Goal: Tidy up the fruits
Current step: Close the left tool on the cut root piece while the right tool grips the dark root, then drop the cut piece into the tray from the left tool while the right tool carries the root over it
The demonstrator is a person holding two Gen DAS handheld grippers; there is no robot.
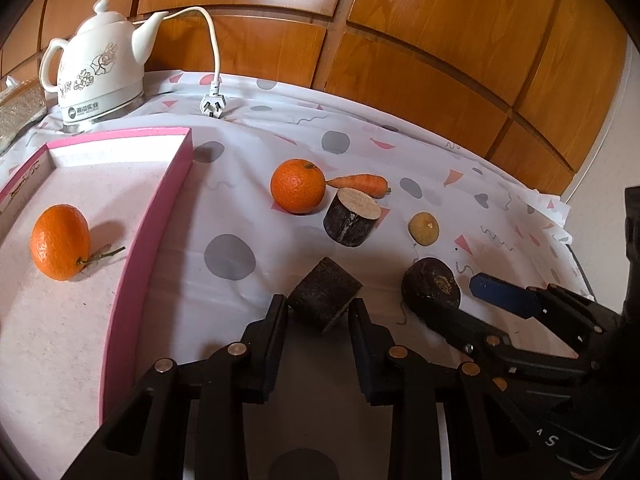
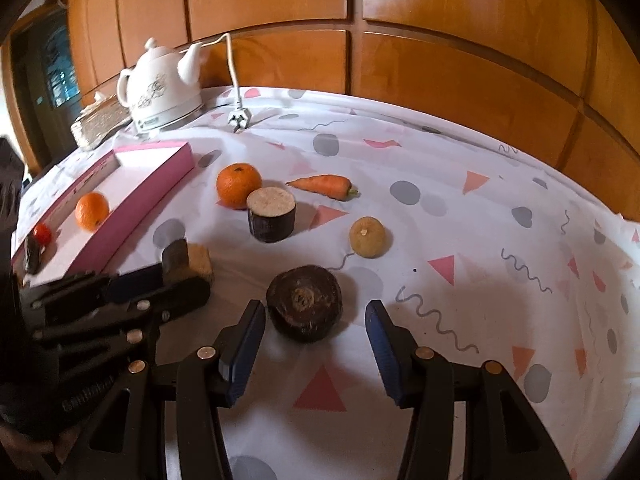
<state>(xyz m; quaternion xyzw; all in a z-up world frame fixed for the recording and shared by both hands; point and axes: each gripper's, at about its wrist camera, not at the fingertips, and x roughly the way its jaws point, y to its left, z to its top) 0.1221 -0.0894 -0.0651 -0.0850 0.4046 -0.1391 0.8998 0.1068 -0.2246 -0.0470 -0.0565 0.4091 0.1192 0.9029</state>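
My left gripper point(image 1: 318, 310) is shut on a dark, bark-skinned cut chunk point(image 1: 324, 300), held tilted just above the cloth beside the pink box point(image 1: 148, 232). My right gripper point(image 2: 316, 316) stands open around a dark round stub point(image 2: 304, 304) lying on the cloth, with a gap showing at its right pad. One orange point(image 1: 60, 242) lies in the box. A second orange point(image 1: 298, 186), a carrot point(image 1: 360, 184), an upright dark cylinder point(image 1: 352, 216) and a small yellowish fruit point(image 1: 424, 228) sit on the cloth beyond.
A white kettle point(image 1: 96, 68) stands at the back left, its cord and plug point(image 1: 214, 104) on the cloth. A cherry tomato point(image 2: 42, 233) and a dark piece point(image 2: 32, 256) lie in the box's near end. Wooden panels back the table, and patterned cloth stretches to the right.
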